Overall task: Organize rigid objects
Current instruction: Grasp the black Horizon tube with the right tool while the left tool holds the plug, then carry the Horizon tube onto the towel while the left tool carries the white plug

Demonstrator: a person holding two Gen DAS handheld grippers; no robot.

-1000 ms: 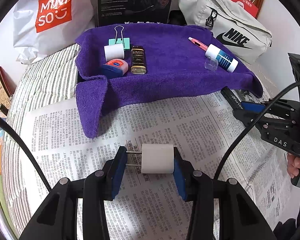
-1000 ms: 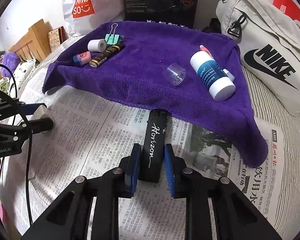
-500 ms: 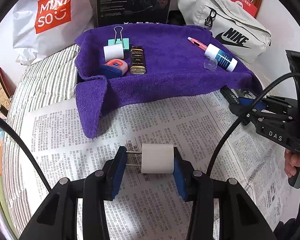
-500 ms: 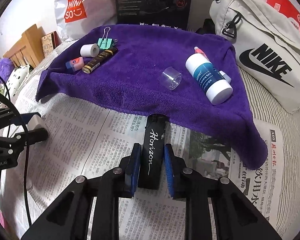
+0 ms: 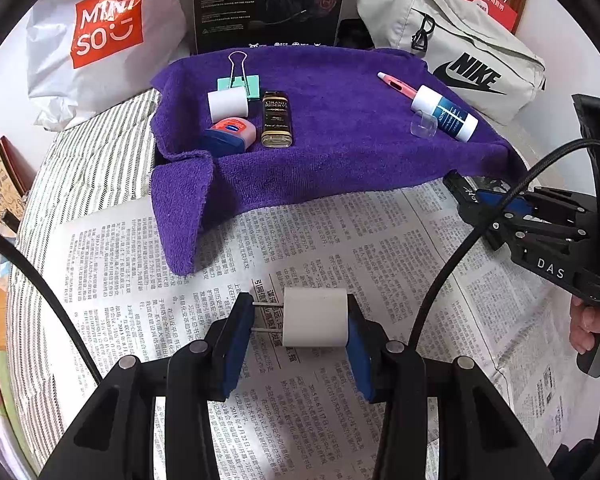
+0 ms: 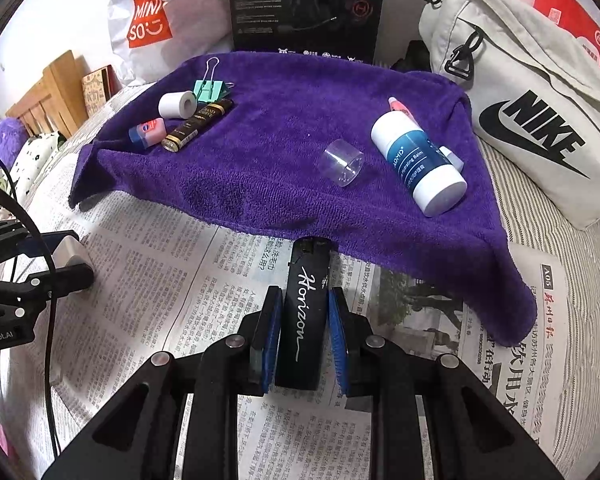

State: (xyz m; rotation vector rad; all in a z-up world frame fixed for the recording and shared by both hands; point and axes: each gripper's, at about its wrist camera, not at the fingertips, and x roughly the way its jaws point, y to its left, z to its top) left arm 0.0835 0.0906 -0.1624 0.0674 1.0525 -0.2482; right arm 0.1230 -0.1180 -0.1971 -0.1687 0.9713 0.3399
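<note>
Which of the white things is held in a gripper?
The plug, clamped by the left gripper over the newspaper; the roll and bottle lie on the towel.

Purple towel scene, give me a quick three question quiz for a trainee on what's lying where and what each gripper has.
1. True or false: the left gripper is shut on the white plug adapter.
2. What does the right gripper hold? A) the black Horizon case B) the white balm bottle C) the mint binder clip
3. Fill in: the clear cap lies on the purple ____.

Key: 1 true; 2 A; 3 towel.
</note>
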